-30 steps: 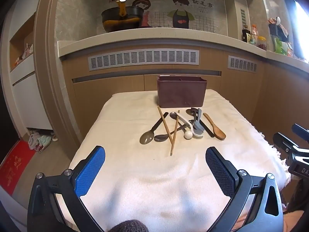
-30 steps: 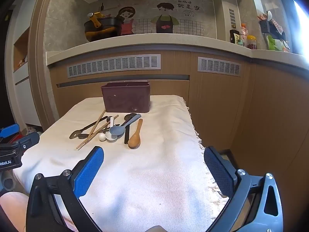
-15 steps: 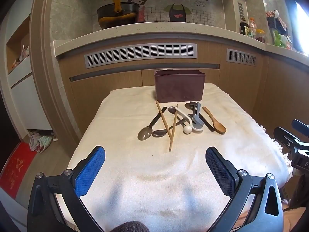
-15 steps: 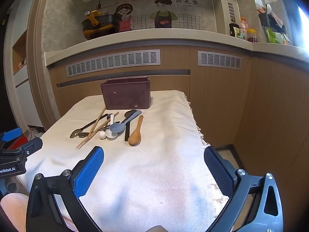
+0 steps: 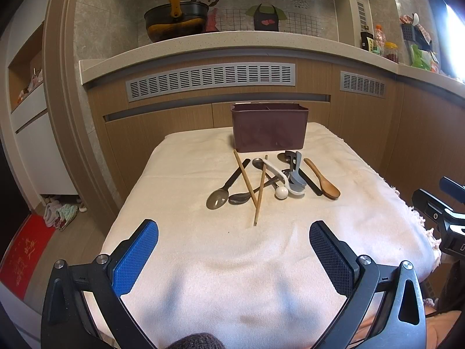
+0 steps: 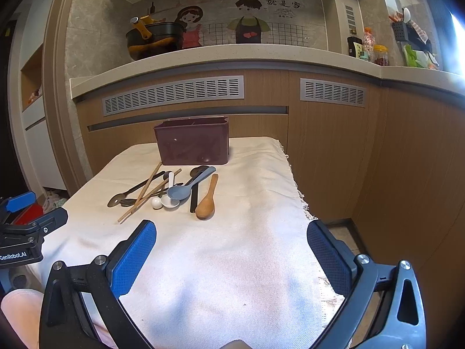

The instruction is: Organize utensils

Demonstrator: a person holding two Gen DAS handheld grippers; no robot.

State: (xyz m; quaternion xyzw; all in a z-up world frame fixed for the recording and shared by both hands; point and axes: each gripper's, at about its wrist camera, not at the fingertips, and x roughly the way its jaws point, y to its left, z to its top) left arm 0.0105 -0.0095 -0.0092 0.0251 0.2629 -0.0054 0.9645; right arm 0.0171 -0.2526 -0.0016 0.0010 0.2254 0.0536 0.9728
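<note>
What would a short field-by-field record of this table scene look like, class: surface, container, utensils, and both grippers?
surface: table under a cream cloth
container: dark maroon bin, upright at the far end, no utensil seen sticking out
utensils: loose overlapping pile in front of the bin, with wooden chopsticks, wooden spoon, grey-blue spoon, white ladle
left gripper: open, empty
right gripper: open, empty

A rough, matt cream cloth [image 5: 189,250] covers the counter. The maroon bin [image 5: 268,129] looks like smooth plastic with a dull sheen. Chopsticks [image 5: 251,187] and one spoon [image 5: 322,179] are wood; the dark spoon [image 5: 225,187] gleams like metal.
</note>
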